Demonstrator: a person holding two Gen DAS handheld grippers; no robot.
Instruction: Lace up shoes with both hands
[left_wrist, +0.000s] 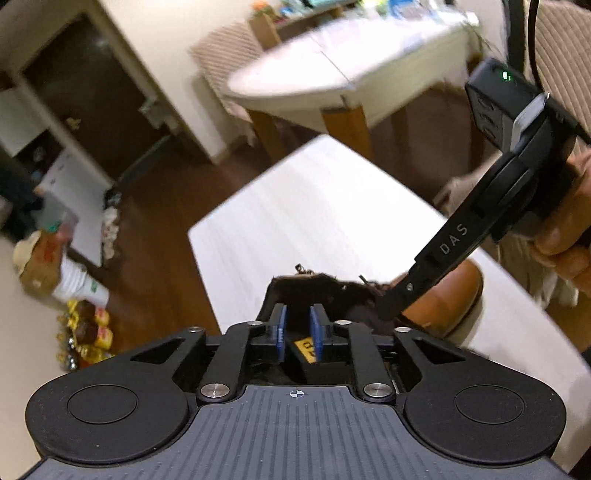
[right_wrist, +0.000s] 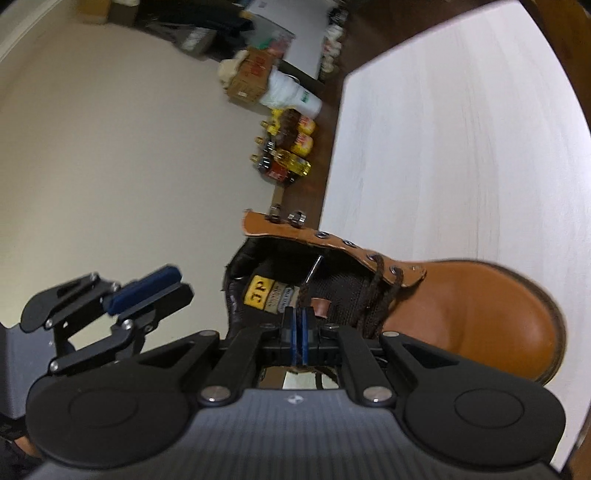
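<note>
A tan boot (right_wrist: 480, 317) lies on a white table (right_wrist: 461, 147), its opening toward both cameras and its toe pointing away to the right. A dark brown lace (right_wrist: 384, 291) is threaded through only the lowest eyelets; the upper eyelets (right_wrist: 347, 242) and the metal hooks (right_wrist: 297, 218) on the raised flap are bare, so most of the lacing appears still to be done.

The right claw (right_wrist: 298, 332) has its blue pads pressed together on one end of the lace, whose stiff tip (right_wrist: 316, 266) sticks up beyond the fingers above the tongue labels. The left claw (left_wrist: 297, 330) stands partly open over the mouth of the boot, with nothing between its pads; in the right wrist view it shows at the lower left (right_wrist: 155, 291), clear of the boot.

Handling, as judged: the boot is fairly heavy, with a stiff toe but a floppy upper, and should stay put on the table under light pulls, though a strong tug may drag or tip it. The lace is soft, light and limp; only its hardened tip has enough rigidity to steer through an eyelet. The best hold is therefore just behind that tip, leaving a short length free to enter the hole. The eyelet flap bends easily, so the free claw could steady it, or take the tip as it emerges on the far side.
</note>
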